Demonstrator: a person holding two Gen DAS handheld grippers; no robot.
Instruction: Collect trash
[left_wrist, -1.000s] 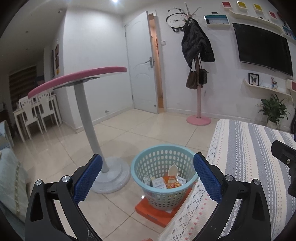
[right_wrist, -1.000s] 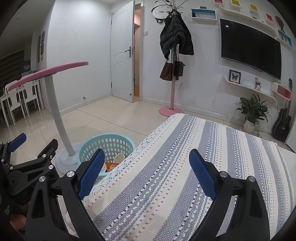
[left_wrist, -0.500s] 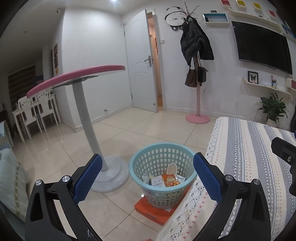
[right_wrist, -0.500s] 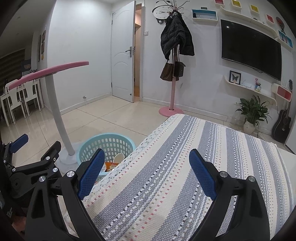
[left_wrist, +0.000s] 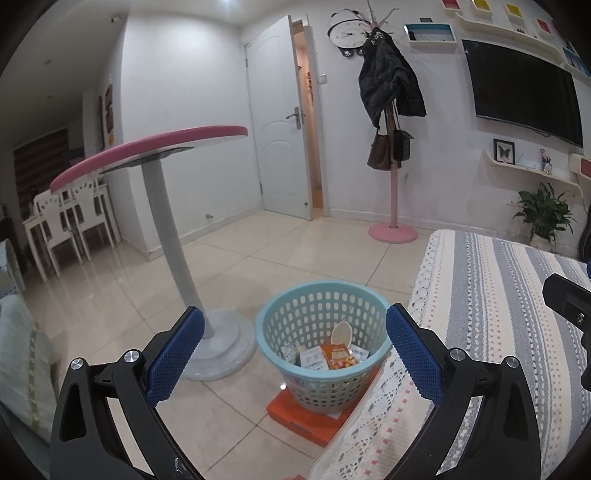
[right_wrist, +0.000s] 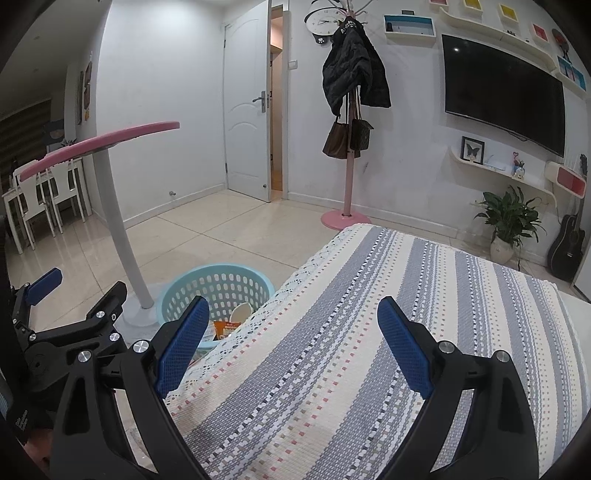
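Striped cloth (right_wrist: 406, 332) with a lace edge covers the big surface under my right gripper (right_wrist: 291, 339), stripes running away from me toward the far wall; nothing lies on the part I can see. Tiled floor (left_wrist: 258, 266), white door (left_wrist: 280, 122) ajar, TV (left_wrist: 524, 96) on the wall, pink coat stand (left_wrist: 393, 192) with a dark jacket, pink-topped pedestal table (left_wrist: 155, 147) just beside the basket. Light blue perforated basket (left_wrist: 321, 347) stands upright on the floor, mouth up, sitting on a flat orange box (left_wrist: 314, 417), tight against the cloth's lace edge. Trash (left_wrist: 332, 356) is inside the basket at the bottom: an orange snack packet, white paper pieces, a pale oval piece leaning upright against the inner wall, its long axis near vertical. My left gripper (left_wrist: 293, 343) hangs above the floor with the basket framed between its blue pads (left_wrist: 173, 354), jaws wide apart, holding nothing, touching nothing. My right gripper is over the cloth, jaws equally wide, empty, not touching the cloth as far as I can tell. From the right view the left one sits low at the left edge, near the basket.
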